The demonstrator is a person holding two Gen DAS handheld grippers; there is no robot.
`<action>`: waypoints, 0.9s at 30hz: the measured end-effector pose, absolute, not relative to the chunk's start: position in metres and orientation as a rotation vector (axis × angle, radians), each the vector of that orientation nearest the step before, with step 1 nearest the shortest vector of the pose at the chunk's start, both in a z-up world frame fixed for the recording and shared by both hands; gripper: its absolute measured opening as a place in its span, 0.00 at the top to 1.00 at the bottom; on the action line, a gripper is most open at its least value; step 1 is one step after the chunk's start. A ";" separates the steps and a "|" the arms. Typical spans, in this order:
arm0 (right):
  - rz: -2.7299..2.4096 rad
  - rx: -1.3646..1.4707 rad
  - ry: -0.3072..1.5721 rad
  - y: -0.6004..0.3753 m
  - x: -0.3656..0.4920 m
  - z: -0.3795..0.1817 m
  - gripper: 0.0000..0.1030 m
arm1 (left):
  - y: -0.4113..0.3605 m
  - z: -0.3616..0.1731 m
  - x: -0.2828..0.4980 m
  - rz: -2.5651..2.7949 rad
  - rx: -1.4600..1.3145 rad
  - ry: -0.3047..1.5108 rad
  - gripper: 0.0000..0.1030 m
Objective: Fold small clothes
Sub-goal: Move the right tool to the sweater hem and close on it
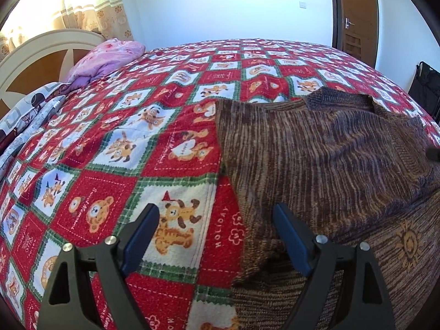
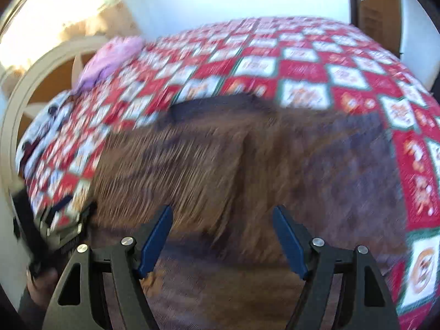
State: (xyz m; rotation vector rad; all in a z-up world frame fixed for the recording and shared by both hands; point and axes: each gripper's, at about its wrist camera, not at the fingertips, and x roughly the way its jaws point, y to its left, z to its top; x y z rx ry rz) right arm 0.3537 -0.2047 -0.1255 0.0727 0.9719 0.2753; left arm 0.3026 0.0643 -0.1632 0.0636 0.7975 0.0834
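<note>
A brown striped knit sweater [image 1: 324, 154] lies spread on the bed, with one layer folded over a lower part that bears an orange sun motif [image 1: 409, 244]. My left gripper [image 1: 218, 222] hovers open at the sweater's left edge, one finger over the bedspread and the other finger [image 1: 290, 236] over the knit. The right wrist view is blurred. There my right gripper [image 2: 222, 222] stands open above the middle of the sweater [image 2: 247, 159], with nothing pinched. The left gripper [image 2: 57, 220] and the hand [image 2: 41, 283] holding it show at the lower left edge.
A red, white and green bear-patterned bedspread [image 1: 115, 148] covers the bed. A pink-purple quilt [image 1: 110, 57], grey patterned bedding [image 1: 30, 121] and a white headboard [image 1: 35, 52] sit at the far left. A brown door [image 1: 357, 13] and a black bag [image 1: 426, 88] stand at the right.
</note>
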 end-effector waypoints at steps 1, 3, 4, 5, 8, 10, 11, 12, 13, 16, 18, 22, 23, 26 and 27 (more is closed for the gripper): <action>0.296 0.082 0.996 -0.201 0.351 -0.131 0.44 | 0.065 -0.163 0.302 0.082 0.059 0.798 0.15; 0.303 0.083 1.020 -0.198 0.349 -0.140 0.70 | 0.066 -0.163 0.302 0.077 0.050 0.800 0.15; 0.297 0.068 1.015 -0.196 0.346 -0.143 0.72 | 0.067 -0.164 0.303 0.073 0.045 0.801 0.15; 0.299 0.070 1.008 -0.198 0.345 -0.144 0.74 | 0.068 -0.164 0.303 0.068 0.039 0.802 0.15; 0.292 0.064 0.996 -0.200 0.340 -0.145 0.81 | 0.070 -0.165 0.302 0.052 0.016 0.807 0.15; 0.257 -0.001 0.971 -0.200 0.336 -0.145 0.83 | 0.072 -0.165 0.303 0.039 0.002 0.813 0.15; 0.249 -0.021 0.965 -0.202 0.337 -0.145 0.83 | 0.073 -0.166 0.303 0.031 -0.006 0.815 0.15; 0.243 -0.030 0.963 -0.203 0.337 -0.146 0.83 | 0.074 -0.166 0.303 0.027 -0.011 0.817 0.15; 0.243 -0.024 0.964 -0.207 0.339 -0.146 0.83 | 0.074 -0.166 0.302 0.024 -0.014 0.817 0.15; 0.229 -0.034 0.960 -0.207 0.334 -0.138 0.82 | 0.073 -0.167 0.301 0.026 -0.011 0.818 0.15; 0.195 -0.062 0.904 -0.203 0.330 -0.124 0.57 | 0.072 -0.167 0.301 0.030 -0.007 0.816 0.15; 0.306 -0.061 0.828 -0.176 0.334 -0.103 0.37 | 0.070 -0.167 0.301 0.039 0.004 0.816 0.14; 0.332 -0.066 0.824 -0.167 0.337 -0.103 0.37 | 0.071 -0.167 0.300 0.039 0.005 0.815 0.14; 0.436 -0.021 0.868 -0.145 0.353 -0.111 0.37 | 0.071 -0.166 0.300 0.044 0.003 0.817 0.12; 0.450 -0.019 0.893 -0.140 0.361 -0.118 0.37 | 0.071 -0.166 0.300 0.045 0.002 0.817 0.11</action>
